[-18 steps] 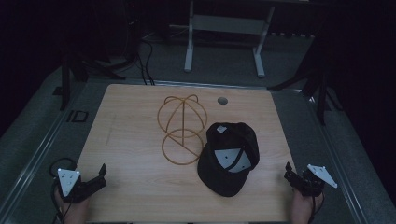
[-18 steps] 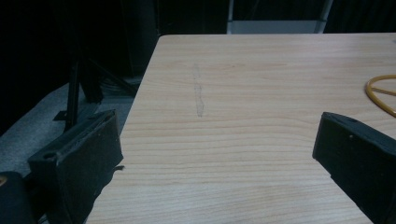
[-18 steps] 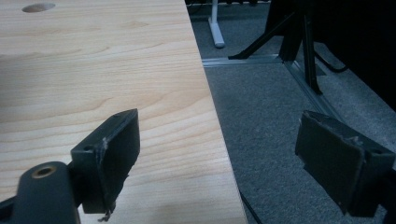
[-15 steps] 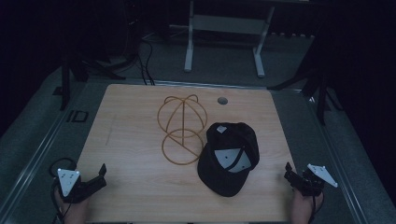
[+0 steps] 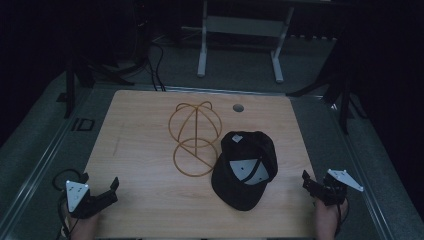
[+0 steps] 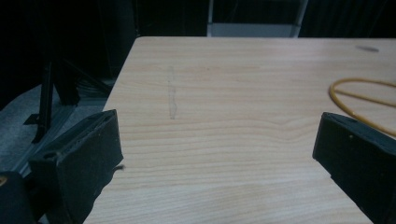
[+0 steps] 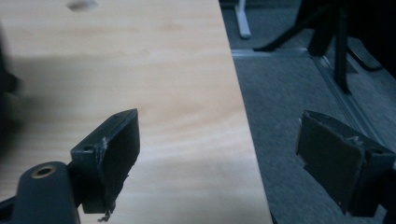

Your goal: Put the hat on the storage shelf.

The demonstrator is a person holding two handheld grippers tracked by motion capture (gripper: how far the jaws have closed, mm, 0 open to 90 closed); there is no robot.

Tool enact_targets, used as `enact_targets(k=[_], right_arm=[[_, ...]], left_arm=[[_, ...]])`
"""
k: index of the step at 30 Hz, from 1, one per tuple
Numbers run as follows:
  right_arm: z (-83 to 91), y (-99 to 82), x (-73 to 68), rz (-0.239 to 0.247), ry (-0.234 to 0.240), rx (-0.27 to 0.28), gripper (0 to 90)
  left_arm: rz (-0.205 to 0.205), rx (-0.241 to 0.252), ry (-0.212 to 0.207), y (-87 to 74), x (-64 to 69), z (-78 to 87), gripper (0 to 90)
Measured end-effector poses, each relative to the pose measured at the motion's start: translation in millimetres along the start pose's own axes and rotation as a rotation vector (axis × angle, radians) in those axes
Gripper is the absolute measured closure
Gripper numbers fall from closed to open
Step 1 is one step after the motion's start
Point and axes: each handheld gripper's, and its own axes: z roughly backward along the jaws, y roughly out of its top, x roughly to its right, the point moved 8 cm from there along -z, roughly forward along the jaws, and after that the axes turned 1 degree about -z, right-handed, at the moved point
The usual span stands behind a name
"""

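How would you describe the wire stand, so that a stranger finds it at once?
Start from the wooden table. Near its middle, just left of the black cap, stands the wire stand. It is the one thing made of thin golden wire: a round dome above a flat ring.

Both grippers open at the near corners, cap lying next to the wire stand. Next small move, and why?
Probably bring the right gripper in toward the cap: it's the nearer one, its jaws are open and empty, and the cap lies untouched beside the wire stand.
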Motion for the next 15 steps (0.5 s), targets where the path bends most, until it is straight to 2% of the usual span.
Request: enact_targets(k=[1,3,4,5,7,8,9,10,11,12,15], right_arm=[[7.6,11.8,-4.5,0.0,0.02,0.017,13.7],[11.2,17.6,-6.6,0.005,0.028,0.022,13.5],[18.5,29.5,-10.9,0.017,0.048,0.042,13.4],[18.5,29.5,-10.9,0.017,0.048,0.042,13.4],[27.4,45.5,-18.2,0.032,0.087,0.042,13.3],[27.4,45.5,-18.2,0.032,0.087,0.042,13.3],[30.1,51.1,-20.9,0.036,0.102,0.048,13.2],[34.2,60.6,-26.3,0.046,0.13,0.047,13.0],[34.2,60.6,-26.3,0.046,0.13,0.047,13.0],[37.7,69.3,-32.6,0.058,0.159,0.052,12.9],[41.5,78.3,-39.4,0.067,0.186,0.063,12.9]], left_arm=[[0.011,-0.001,-0.005,0.3,0.9,0.2,1.7],[0.028,-0.011,-0.015,0.1,1.8,0.1,1.7],[0.043,-0.033,-0.027,-1.8,2.8,-0.5,1.7],[0.043,-0.033,-0.027,-1.8,2.8,-0.5,1.7],[0.024,-0.045,0.002,-2.9,1.8,-0.7,1.7],[0.022,-0.047,0.019,-2.6,0.6,-0.3,1.7],[0.035,-0.046,0.028,-1.9,-0.1,0.0,1.7],[0.046,-0.047,0.032,-1.6,-1.0,0.4,1.7],[0.056,-0.051,0.034,-1.6,-1.3,0.8,1.7],[0.049,-0.062,0.037,-2.7,-0.9,0.8,1.7],[0.042,-0.066,0.032,-2.9,0.7,0.5,1.7]])
